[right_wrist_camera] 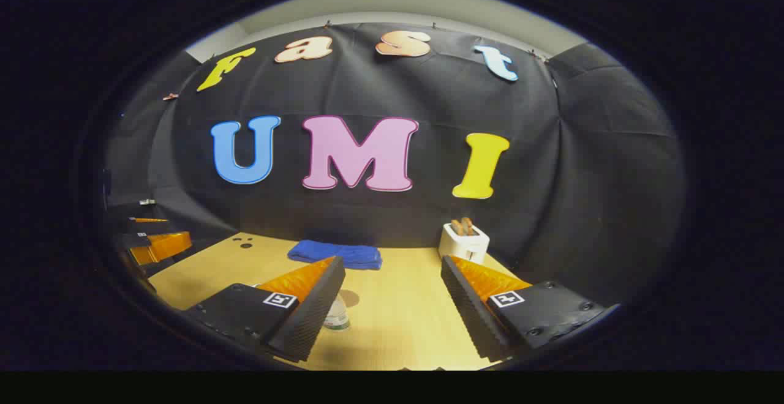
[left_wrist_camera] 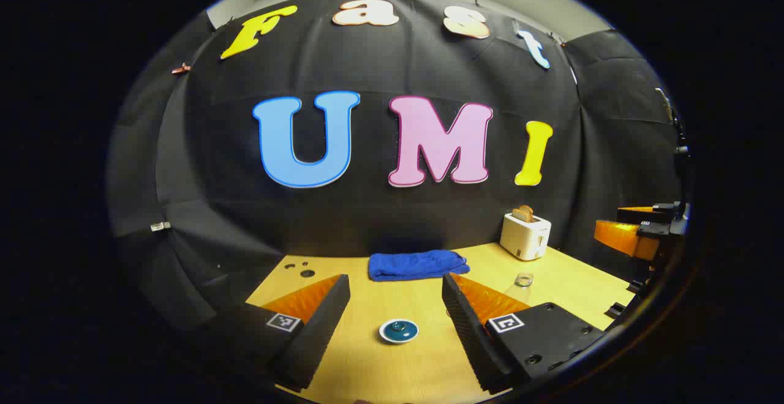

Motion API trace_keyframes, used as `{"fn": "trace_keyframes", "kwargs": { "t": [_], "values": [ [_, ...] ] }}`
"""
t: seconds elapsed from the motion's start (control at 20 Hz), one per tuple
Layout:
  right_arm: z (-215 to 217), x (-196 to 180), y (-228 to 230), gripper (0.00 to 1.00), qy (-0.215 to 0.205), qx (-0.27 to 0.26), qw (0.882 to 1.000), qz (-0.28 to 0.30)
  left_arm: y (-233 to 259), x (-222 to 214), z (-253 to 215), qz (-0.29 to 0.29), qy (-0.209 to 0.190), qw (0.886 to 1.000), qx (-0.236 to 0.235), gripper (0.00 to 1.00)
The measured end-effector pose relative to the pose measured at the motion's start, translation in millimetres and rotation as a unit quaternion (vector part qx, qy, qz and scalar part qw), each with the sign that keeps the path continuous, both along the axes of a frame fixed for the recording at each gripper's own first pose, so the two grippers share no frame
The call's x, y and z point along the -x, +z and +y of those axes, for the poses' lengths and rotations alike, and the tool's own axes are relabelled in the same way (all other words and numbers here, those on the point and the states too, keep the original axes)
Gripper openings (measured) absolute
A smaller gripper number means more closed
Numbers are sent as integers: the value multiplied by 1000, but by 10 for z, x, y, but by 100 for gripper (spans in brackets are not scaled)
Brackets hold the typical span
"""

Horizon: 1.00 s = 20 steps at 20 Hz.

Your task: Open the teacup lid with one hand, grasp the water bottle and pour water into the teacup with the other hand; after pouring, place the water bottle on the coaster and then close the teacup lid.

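Note:
The teacup [left_wrist_camera: 398, 331], white with a dark blue knobbed lid on it, stands on the wooden table [left_wrist_camera: 392, 367]. In the left gripper view it shows between the fingers of my left gripper [left_wrist_camera: 395, 276], which is open and holds nothing. The clear water bottle [left_wrist_camera: 522, 284] stands upright just right of that gripper's right finger. In the right gripper view the bottle [right_wrist_camera: 335, 316] is partly hidden behind the left finger of my right gripper [right_wrist_camera: 392, 260], which is open with nothing in it. A small round brown coaster [right_wrist_camera: 350, 297] lies just behind the bottle.
A folded blue towel [left_wrist_camera: 418, 264] lies at the back of the table by the black cloth wall. A white toaster [left_wrist_camera: 525, 235] with toast stands at the back right. Each gripper shows at the other view's edge: the right gripper [left_wrist_camera: 612, 221], the left gripper [right_wrist_camera: 160, 231].

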State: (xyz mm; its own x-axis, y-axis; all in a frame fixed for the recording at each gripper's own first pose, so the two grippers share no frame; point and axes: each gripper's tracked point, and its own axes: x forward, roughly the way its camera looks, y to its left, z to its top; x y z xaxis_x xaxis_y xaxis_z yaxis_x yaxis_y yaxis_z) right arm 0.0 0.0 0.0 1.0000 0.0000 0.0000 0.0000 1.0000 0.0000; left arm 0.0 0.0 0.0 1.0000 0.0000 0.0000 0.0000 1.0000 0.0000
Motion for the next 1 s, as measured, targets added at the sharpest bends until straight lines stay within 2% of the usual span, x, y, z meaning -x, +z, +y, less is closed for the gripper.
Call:
{"fn": "trace_keyframes", "kwargs": {
  "t": [0.5, 1.0],
  "values": [
    [170, -303, -264, 98, 40, -4, 999, 23, -235, -283, 13, 34, 5, 999, -9, 95],
    [335, -263, -424, 98, 87, -15, 995, 50, -420, -396, -35, 55, 8, 998, -18, 94]
  ]
}}
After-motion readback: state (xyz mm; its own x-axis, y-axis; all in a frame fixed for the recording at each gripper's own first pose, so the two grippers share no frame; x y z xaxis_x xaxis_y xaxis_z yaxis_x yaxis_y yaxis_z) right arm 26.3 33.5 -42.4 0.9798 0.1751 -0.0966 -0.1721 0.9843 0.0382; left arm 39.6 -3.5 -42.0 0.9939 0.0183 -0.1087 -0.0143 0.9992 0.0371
